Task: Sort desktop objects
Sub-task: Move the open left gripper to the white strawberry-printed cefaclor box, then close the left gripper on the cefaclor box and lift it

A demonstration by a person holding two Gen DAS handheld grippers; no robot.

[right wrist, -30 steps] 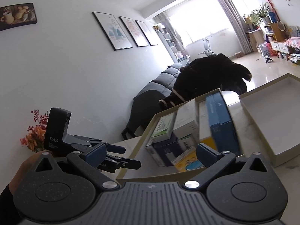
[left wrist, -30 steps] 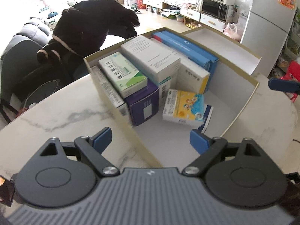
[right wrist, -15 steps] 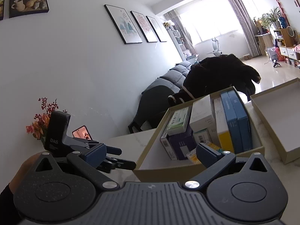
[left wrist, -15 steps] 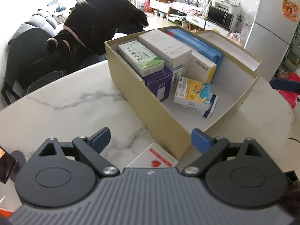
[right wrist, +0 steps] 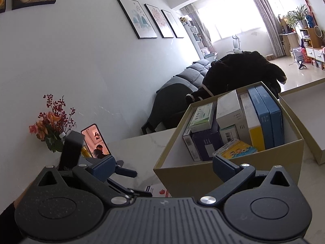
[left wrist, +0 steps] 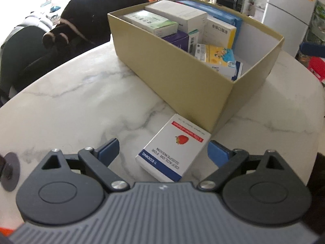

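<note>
A tan cardboard box (left wrist: pixel 178 75) stands on the marble table (left wrist: pixel 81 93), packed with several medicine boxes, a yellow-and-blue one (left wrist: pixel 219 58) lying in front. A white medicine box with a strawberry picture (left wrist: pixel 172 148) lies flat on the table against the box's near corner. My left gripper (left wrist: pixel 162 150) is open, its blue fingers either side of this white box, not touching it. In the right wrist view my right gripper (right wrist: pixel 160 167) is open and empty, held before the tan box (right wrist: pixel 229 172). The left gripper (right wrist: pixel 121 168) shows there at lower left, near the strawberry box (right wrist: pixel 157 191).
The tan lid (right wrist: pixel 304 122) lies open-side up to the right of the box. A phone (right wrist: pixel 95 142) and a vase of flowers (right wrist: pixel 50 126) stand at the table's left. A dark chair with a black coat (left wrist: pixel 61 36) is behind the table. The table's edge curves at right (left wrist: pixel 316 105).
My left gripper has pulled back from over the box and dropped toward the table, bringing the white strawberry box between its fingers. My right gripper has drawn back and tilted down slightly.
</note>
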